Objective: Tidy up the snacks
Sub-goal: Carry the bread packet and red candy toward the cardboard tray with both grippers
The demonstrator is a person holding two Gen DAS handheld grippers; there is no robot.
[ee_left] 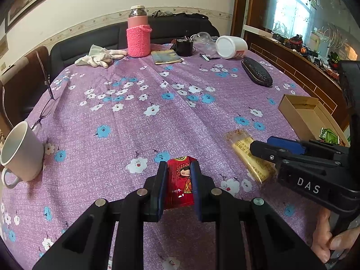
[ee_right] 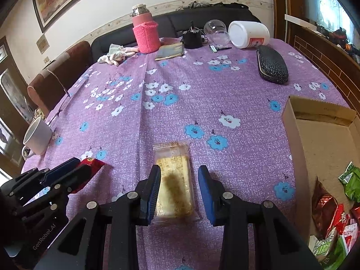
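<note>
Tabletop, purple flowered cloth. Landmark: cardboard box at the right edge, open-topped, several snack packets already inside at its near end.

Left of the box, nearest it: yellow cake packet, clear wrapper, flat on the cloth. Long axis runs away from the right tongs, nearly in line with the fingers; the crimped far end points toward the back of the tabletop. Right tongs straddle its near half, jaws released. The left pad looks at or just against the packet's edge; the right pad stands clear of it, cloth showing between. Not yet a grip.

Further left of the box: red packet, printed with a cartoon figure, smaller. Left tongs clenched on it, a pad pressed on each side. Its long axis also runs along the fingers, far end pointing away. Whether it rests on the cloth or is lifted, cannot tell.

Judgement: the right hand is the nearer to the box, so the cake packet has the short trip, rightward over the box's left wall. The red packet must cross the cake's spot to get there.
</note>
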